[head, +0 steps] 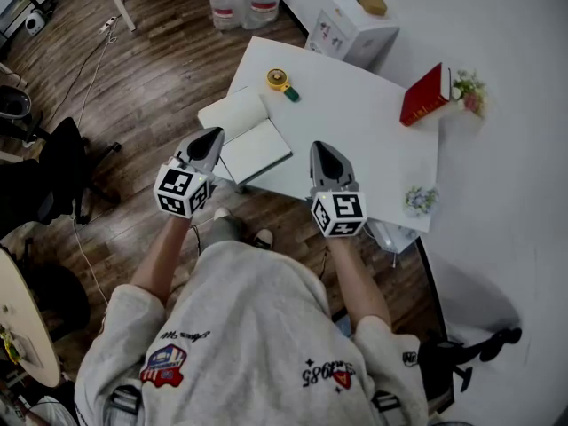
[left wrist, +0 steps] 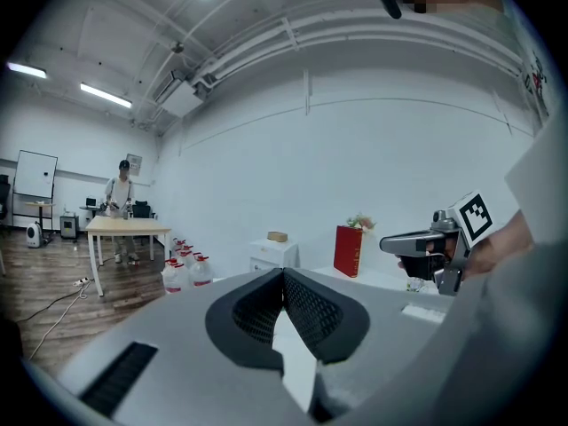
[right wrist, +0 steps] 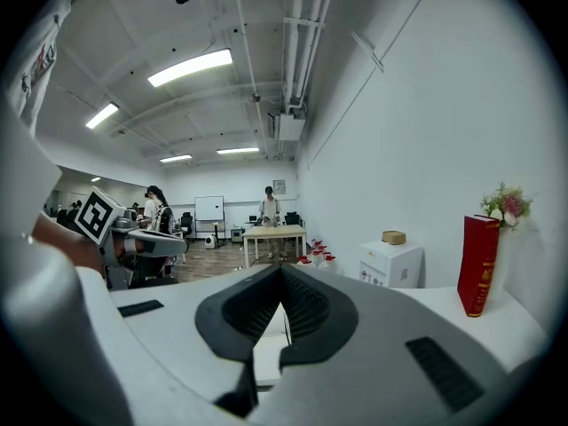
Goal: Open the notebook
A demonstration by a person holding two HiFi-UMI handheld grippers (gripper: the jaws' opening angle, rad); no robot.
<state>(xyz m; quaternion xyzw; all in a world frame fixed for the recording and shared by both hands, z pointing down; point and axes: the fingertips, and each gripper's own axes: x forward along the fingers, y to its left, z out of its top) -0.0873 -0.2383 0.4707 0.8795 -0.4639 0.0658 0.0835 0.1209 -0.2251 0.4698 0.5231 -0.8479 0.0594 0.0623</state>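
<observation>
Left gripper [head: 213, 135] jaws are pressed together on nothing, and the right gripper [head: 321, 147] jaws likewise. Just beyond the left tips, slightly to their right, the notebook [head: 253, 140] lies askew at the table [head: 355, 122] corner. Contact cannot be confirmed. The right tips stand well clear of it, with the notebook off to their left. Judged nearer: the left hand.
</observation>
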